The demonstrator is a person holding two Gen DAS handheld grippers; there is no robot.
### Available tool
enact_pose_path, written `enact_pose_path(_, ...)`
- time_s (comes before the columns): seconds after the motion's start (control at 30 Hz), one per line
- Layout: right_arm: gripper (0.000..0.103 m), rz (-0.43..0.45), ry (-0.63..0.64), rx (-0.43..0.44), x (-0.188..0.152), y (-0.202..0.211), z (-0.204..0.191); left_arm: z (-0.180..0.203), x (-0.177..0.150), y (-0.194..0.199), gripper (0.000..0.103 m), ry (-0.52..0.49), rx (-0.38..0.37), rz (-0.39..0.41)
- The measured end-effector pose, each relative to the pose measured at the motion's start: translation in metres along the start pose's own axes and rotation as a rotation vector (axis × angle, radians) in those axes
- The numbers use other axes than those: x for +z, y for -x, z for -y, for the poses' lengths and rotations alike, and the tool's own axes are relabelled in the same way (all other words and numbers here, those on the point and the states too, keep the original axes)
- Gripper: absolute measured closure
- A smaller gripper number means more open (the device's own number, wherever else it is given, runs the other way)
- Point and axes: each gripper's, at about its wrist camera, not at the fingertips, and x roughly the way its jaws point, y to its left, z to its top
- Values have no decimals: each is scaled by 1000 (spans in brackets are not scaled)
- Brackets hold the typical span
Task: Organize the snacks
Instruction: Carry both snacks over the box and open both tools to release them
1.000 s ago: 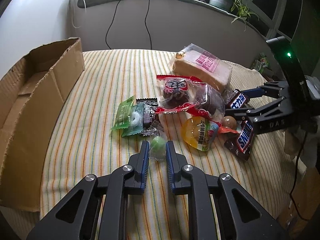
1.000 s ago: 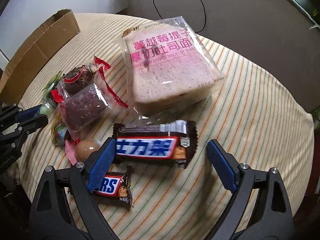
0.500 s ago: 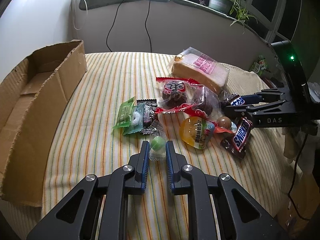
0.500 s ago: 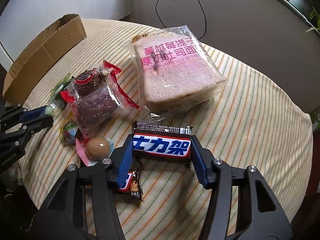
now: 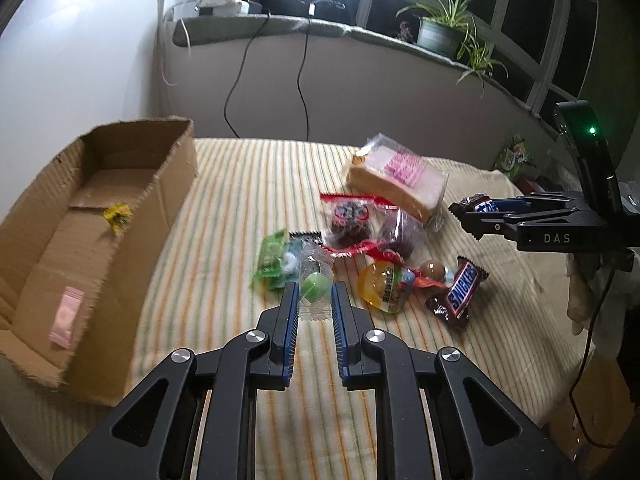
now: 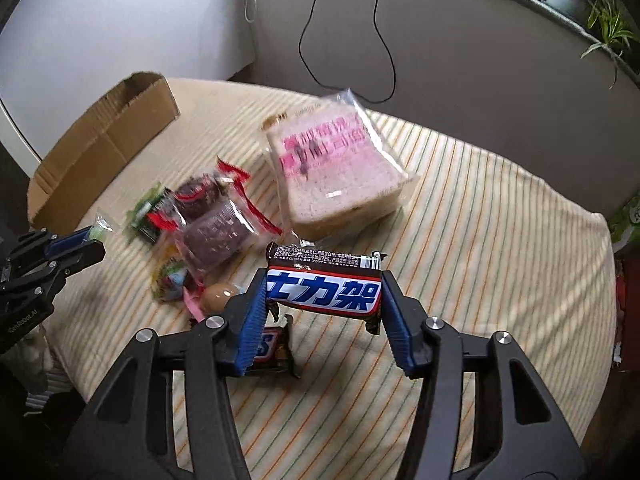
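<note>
Right wrist view: chocolate bar point(image 6: 324, 294) clamped end to end in the right gripper point(image 6: 323, 304), clear of the striped cloth point(image 6: 480, 240); green candy point(image 5: 315, 285) pinched in the closed left gripper point(image 5: 313, 300). Best carried level and unhurried toward the cardboard box point(image 5: 132, 216), keeping both grips firm. Bread label blurred, box's near end cut off.

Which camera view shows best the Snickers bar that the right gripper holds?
The right wrist view. There the Snickers bar fills the space between the right gripper's jaws, and its label faces the camera. The left wrist view shows only one end of the bar, far off, sticking out past the jaws.
</note>
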Motion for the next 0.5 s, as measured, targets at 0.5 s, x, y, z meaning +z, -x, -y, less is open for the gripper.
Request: enact_pose_path(0.5,48,97,85,65,53,14,-68,-58,7,46,88,81,89,97)
